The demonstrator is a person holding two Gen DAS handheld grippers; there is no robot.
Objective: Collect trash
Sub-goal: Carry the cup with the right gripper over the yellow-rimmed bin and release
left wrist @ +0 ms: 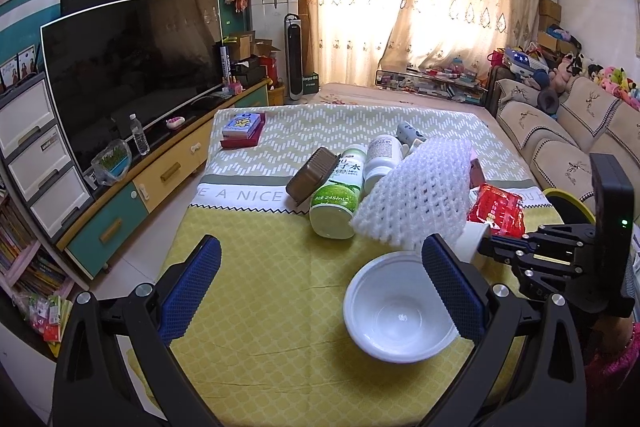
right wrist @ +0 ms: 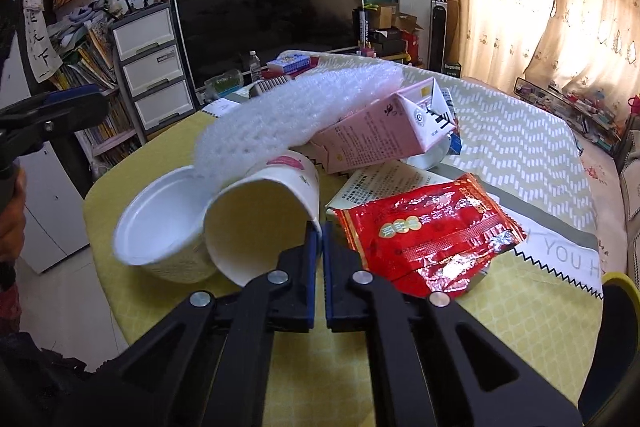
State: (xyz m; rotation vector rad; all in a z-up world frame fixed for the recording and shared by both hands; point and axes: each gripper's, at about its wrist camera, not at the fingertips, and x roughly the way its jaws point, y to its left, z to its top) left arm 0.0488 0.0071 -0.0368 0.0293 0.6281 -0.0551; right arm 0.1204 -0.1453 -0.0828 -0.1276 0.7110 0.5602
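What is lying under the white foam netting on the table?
The foam netting rests over the paper cup and the white bowl's rim. Anything else under it is hidden.

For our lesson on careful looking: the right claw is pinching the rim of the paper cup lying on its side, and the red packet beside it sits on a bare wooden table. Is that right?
Not quite. The red packet lies on a yellow patterned tablecloth, not bare wood. The right wrist view shows this. The rest holds: the right claw pinches the rim of the paper cup lying on its side.
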